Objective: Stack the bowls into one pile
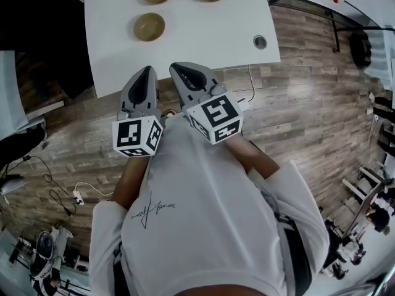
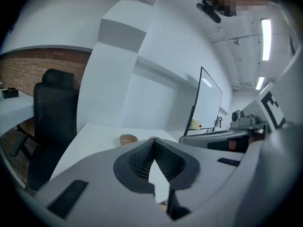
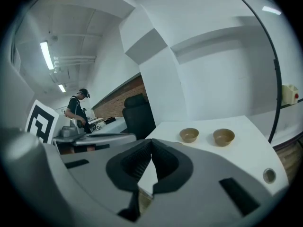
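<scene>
3 bowls [image 1: 149,26] apart (far pair at top edge), L gripper [image 1: 147,73] and R gripper [image 1: 179,70] closed, empty

Left gripper [image 1: 147,73] and right gripper [image 1: 179,69] point forward side by side at the table's [image 1: 203,36] near edge, jaws closed and empty.
</scene>
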The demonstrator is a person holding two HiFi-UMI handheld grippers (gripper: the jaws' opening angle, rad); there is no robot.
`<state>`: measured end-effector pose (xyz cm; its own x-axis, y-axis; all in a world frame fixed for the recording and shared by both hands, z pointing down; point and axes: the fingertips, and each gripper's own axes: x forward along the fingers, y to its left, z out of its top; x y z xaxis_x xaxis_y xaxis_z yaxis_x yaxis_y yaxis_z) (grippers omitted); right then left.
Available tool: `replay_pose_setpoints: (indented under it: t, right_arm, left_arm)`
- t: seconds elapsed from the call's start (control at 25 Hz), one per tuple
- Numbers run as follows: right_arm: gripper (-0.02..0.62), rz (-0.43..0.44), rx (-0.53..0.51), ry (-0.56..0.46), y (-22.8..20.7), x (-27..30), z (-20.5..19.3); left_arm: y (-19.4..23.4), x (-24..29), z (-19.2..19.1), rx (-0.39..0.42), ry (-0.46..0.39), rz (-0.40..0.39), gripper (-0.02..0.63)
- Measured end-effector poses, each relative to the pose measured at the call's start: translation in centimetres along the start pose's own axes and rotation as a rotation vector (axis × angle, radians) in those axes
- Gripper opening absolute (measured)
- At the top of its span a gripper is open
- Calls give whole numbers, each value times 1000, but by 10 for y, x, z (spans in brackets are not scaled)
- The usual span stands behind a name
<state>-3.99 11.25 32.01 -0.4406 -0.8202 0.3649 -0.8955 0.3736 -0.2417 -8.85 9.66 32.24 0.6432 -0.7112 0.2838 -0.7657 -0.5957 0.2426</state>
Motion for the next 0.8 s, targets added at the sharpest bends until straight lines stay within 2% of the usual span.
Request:
replay_pose_setpoints:
  t: [0.44, 0.8]
  right_arm:
    - [5, 46, -4, 46, -74, 34, 21]
    - [5, -25, 42, 42, -129, 45, 21]
  left_arm:
    - [1, 77, 16, -4, 23, 73, 6]
    - [-6, 124, 6, -25, 31, 98, 6]
